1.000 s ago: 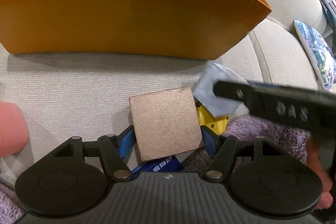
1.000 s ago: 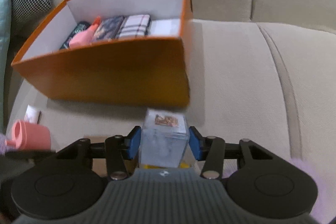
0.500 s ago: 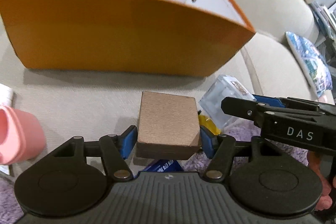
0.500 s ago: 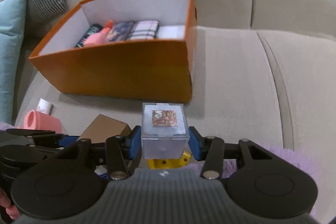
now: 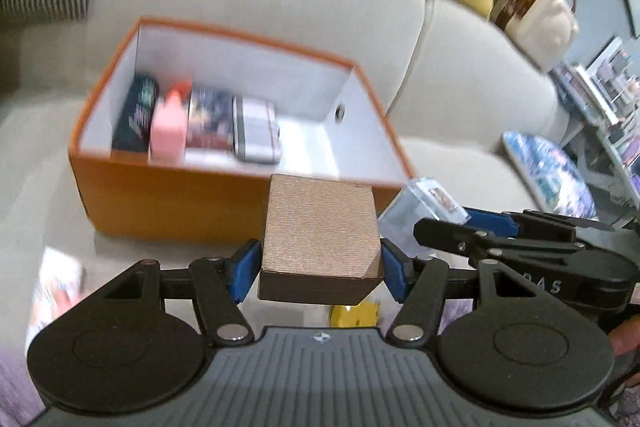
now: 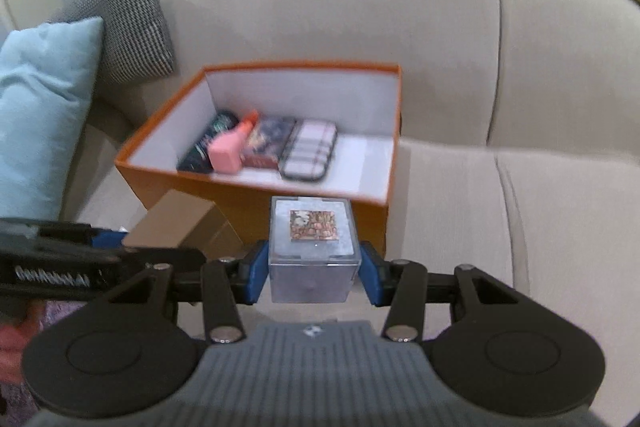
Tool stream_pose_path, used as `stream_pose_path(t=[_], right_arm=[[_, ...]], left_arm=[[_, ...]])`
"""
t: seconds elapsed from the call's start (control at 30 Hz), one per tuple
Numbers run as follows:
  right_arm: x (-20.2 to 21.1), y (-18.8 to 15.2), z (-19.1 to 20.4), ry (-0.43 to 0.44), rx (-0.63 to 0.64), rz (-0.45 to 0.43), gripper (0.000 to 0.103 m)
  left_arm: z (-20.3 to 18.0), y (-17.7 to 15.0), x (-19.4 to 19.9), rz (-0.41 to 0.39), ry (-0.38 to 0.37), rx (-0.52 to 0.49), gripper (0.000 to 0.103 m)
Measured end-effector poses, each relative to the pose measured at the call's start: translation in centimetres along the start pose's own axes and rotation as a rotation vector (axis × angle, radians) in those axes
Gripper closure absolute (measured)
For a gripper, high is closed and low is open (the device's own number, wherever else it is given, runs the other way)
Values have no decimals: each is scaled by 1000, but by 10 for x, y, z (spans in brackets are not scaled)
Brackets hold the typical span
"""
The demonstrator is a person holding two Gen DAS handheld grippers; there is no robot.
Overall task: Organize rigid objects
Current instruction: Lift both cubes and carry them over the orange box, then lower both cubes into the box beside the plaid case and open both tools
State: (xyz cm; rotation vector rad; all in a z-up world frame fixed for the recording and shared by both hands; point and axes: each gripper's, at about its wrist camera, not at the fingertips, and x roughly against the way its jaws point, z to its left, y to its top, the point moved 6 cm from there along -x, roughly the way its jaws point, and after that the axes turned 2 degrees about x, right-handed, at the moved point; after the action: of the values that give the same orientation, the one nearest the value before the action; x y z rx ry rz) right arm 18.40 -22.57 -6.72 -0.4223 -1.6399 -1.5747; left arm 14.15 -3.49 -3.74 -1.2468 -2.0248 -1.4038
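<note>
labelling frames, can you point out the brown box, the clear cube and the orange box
brown box (image 5: 320, 227): left wrist view, on its brushed top face.
clear cube (image 6: 311, 247): right wrist view, on its top face below the picture label.
orange box (image 6: 256, 201): right wrist view, on its near outer wall.

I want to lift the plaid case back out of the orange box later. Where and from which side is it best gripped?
Grip the plaid case across its two long edges, coming from above. It lies flat with a dark patterned box tight against its left edge, while the white floor of the orange box on its right lies bare.
</note>
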Motion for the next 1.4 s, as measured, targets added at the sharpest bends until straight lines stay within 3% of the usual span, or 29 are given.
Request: stream_pose_path(t=[0.23, 0.43, 0.63, 0.9, 1.2, 1.4], right_arm=[[-20, 52, 3, 9, 119, -18, 54], [-80, 79, -2, 3, 196, 51, 54], [-153, 90, -4, 21, 361, 146, 54], [-216, 89, -8, 53, 652, 265, 54], [-240, 86, -12, 163, 896, 309, 53], [-245, 81, -17, 87, 1038, 309, 51]], left_arm=[[5, 59, -3, -29, -1, -38, 31], [27, 89, -42, 20, 33, -39, 31], [50, 108, -86, 74, 35, -22, 31], [65, 121, -127, 119, 33, -17, 31], [73, 122, -151, 153, 20, 11, 31], [70, 117, -154, 166, 13, 8, 31]])
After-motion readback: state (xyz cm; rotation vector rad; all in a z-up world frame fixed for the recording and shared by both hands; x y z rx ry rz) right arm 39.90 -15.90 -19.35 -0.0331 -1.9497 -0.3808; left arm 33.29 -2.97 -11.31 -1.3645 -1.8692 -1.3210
